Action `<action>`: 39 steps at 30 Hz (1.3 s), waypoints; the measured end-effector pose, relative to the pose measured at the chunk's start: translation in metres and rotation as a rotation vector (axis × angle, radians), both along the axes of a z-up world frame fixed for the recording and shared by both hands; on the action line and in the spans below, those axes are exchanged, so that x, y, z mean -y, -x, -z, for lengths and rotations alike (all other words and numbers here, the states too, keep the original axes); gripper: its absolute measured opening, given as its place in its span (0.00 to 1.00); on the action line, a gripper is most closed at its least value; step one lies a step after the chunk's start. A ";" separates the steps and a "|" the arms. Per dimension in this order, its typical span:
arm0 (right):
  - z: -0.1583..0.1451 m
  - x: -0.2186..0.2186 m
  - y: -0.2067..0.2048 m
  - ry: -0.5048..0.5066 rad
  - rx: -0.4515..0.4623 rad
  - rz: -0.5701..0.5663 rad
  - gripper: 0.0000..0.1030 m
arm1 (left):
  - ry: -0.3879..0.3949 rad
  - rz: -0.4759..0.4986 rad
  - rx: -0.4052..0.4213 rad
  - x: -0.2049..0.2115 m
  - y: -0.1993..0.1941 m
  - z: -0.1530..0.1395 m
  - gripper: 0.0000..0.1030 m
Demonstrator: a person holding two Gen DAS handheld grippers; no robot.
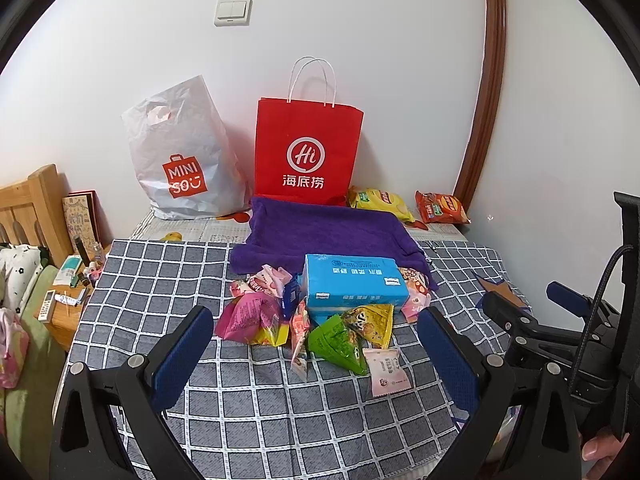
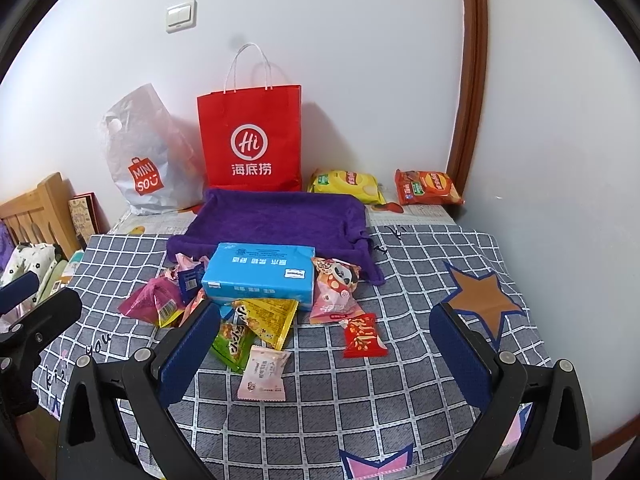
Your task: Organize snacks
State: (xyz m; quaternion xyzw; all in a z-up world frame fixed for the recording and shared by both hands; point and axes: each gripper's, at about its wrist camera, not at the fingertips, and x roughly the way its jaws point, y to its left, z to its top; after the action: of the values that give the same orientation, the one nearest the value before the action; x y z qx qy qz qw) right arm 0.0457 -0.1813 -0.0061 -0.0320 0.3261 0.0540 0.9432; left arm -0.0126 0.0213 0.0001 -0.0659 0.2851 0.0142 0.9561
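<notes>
A pile of small snack packets (image 1: 320, 328) (image 2: 256, 320) lies on the checked cloth around a blue tissue box (image 1: 352, 284) (image 2: 260, 276). A purple cloth basket (image 1: 328, 228) (image 2: 280, 220) sits behind it. A red packet (image 2: 364, 336) lies apart on the right. My left gripper (image 1: 316, 356) is open and empty, just in front of the pile. My right gripper (image 2: 324, 356) is open and empty, over the near packets; it shows at the right of the left wrist view (image 1: 560, 320).
A red paper bag (image 1: 308, 152) (image 2: 252, 140) and a white Miniso bag (image 1: 180, 160) (image 2: 148, 160) stand against the wall. Yellow (image 1: 380, 202) (image 2: 348, 184) and orange (image 1: 440, 208) (image 2: 428, 188) chip bags lie at the back right. A cluttered bedside shelf (image 1: 68, 280) is at the left.
</notes>
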 end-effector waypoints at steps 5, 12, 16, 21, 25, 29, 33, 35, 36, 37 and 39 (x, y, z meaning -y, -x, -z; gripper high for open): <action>0.000 -0.001 0.001 -0.004 0.003 -0.006 1.00 | -0.002 0.004 -0.005 0.002 -0.002 0.001 0.99; 0.004 -0.001 0.000 -0.008 -0.007 -0.004 1.00 | -0.004 0.002 -0.013 0.004 -0.003 0.003 0.99; 0.011 0.000 -0.004 -0.009 -0.020 -0.003 1.00 | -0.001 0.002 -0.028 0.003 -0.007 0.010 0.99; 0.025 0.000 -0.012 -0.006 -0.047 -0.003 1.00 | -0.003 -0.003 -0.065 0.001 -0.017 0.023 0.99; 0.041 0.002 -0.021 -0.012 -0.086 0.000 1.00 | -0.003 -0.015 -0.103 -0.002 -0.028 0.036 0.99; 0.061 0.001 -0.033 -0.019 -0.137 -0.006 1.00 | 0.005 -0.033 -0.147 -0.008 -0.040 0.052 0.99; 0.082 -0.004 -0.042 -0.041 -0.197 -0.040 0.98 | 0.019 -0.061 -0.203 -0.017 -0.052 0.071 0.99; 0.092 -0.008 -0.045 -0.061 -0.227 -0.064 0.96 | 0.028 -0.076 -0.226 -0.023 -0.057 0.080 0.99; 0.097 -0.010 -0.046 -0.063 -0.239 -0.071 0.95 | 0.031 -0.084 -0.238 -0.025 -0.058 0.083 0.99; 0.101 -0.014 -0.047 -0.062 -0.251 -0.080 0.94 | 0.034 -0.092 -0.247 -0.028 -0.060 0.087 0.99; 0.113 -0.023 -0.050 -0.054 -0.282 -0.103 0.90 | 0.041 -0.106 -0.267 -0.034 -0.063 0.093 0.99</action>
State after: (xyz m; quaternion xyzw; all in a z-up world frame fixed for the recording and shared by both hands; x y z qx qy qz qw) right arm 0.0952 -0.1582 -0.1189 -0.0155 0.4517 0.1153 0.8845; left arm 0.0506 0.0551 -0.0932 -0.0977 0.4059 0.0676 0.9062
